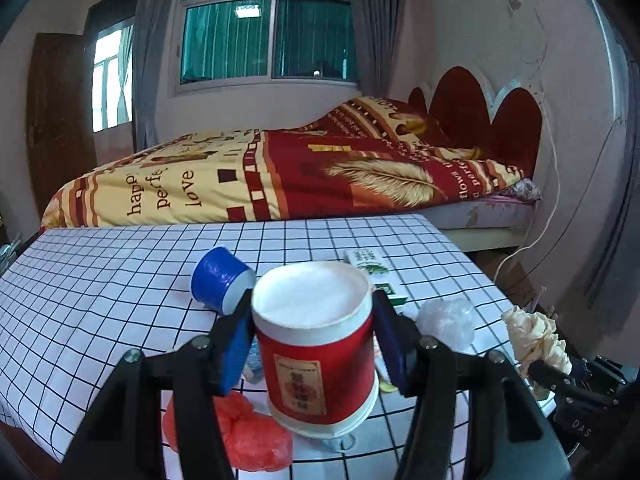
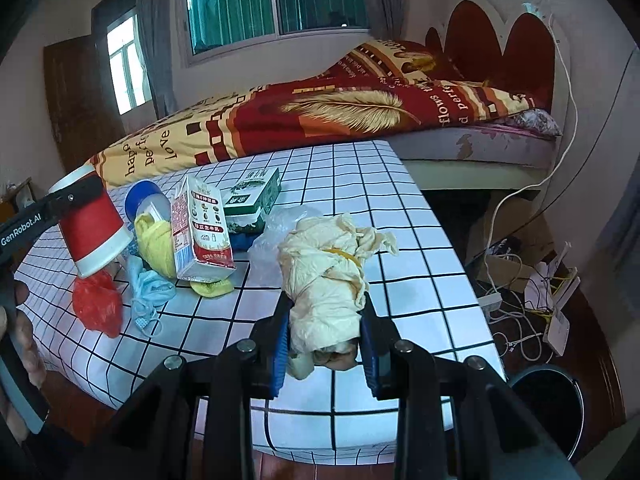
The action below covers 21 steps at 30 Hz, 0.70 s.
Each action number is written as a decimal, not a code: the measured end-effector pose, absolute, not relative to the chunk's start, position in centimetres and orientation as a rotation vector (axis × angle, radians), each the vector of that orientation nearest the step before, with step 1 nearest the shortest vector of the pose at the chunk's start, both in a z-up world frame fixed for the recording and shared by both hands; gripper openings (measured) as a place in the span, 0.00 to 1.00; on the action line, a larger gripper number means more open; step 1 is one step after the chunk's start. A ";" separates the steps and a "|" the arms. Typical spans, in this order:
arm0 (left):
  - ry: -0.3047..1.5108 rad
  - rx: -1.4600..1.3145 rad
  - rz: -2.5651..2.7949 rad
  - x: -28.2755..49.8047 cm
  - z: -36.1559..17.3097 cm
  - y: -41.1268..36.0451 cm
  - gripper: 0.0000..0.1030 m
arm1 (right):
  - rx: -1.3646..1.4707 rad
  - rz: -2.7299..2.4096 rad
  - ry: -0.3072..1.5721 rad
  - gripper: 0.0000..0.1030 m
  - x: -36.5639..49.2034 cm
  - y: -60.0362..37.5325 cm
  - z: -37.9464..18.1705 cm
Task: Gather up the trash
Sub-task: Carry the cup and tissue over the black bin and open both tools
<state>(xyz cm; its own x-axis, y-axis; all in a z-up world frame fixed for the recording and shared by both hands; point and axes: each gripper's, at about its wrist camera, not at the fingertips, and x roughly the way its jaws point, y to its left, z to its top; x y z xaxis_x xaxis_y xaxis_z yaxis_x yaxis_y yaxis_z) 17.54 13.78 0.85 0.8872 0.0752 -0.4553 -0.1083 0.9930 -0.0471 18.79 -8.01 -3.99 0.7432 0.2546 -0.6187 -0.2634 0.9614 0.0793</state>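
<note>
Your left gripper (image 1: 312, 344) has its jaws clamped on a red paper cup with a white rim (image 1: 316, 344), lifted and tilted above the white cloth with a black grid (image 1: 100, 280) that covers the table. Your right gripper (image 2: 326, 344) pinches a crumpled cream paper wad bound by a yellow rubber band (image 2: 328, 276). On the cloth lie a red plastic bag (image 2: 98, 306), a milk carton (image 2: 202, 232), and a blue cup on its side (image 1: 222, 280).
</note>
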 end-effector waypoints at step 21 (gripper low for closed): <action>0.511 0.014 -0.136 14.8 -0.5 1.7 0.56 | 0.024 0.102 0.648 0.32 13.7 -18.8 -2.1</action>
